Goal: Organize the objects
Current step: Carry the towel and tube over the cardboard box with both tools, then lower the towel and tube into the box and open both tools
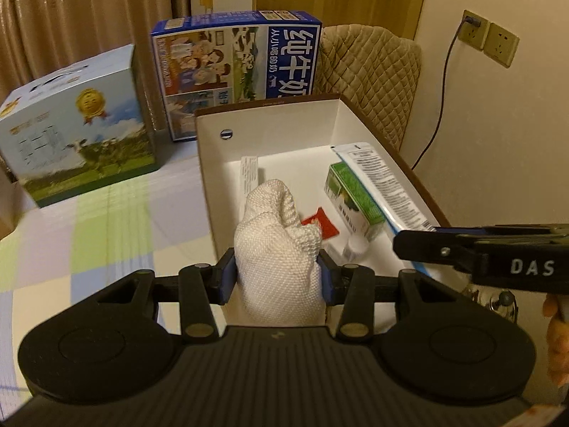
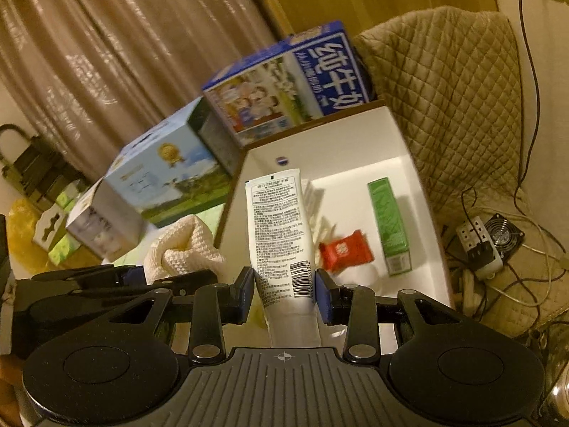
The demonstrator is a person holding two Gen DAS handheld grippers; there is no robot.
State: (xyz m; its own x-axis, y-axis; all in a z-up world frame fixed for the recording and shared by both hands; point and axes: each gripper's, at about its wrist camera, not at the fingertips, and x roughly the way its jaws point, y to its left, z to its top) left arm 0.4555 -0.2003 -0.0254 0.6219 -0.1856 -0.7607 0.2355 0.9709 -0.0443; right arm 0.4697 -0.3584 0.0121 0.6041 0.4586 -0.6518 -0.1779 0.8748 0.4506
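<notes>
L wrist: down-fwd, close | R wrist: same, tilted | shared: white box (image 1: 270,121)

Cloth (image 1: 277,249) pinched in the left gripper (image 1: 277,274): coarse white weave, rough and matt. Tube (image 2: 281,235) squeezed in the right gripper (image 2: 286,293): smooth, slightly glossy plastic (printed label). Box (image 1: 270,131) ahead of both: smooth matt white card inside. Milk cartons (image 1: 234,67) beyond it: glossy printed cardboard. Chair cover (image 2: 444,89) to the right: quilted matt fabric. Both grippers: matt black plastic with blue pads (image 1: 224,277).
</notes>
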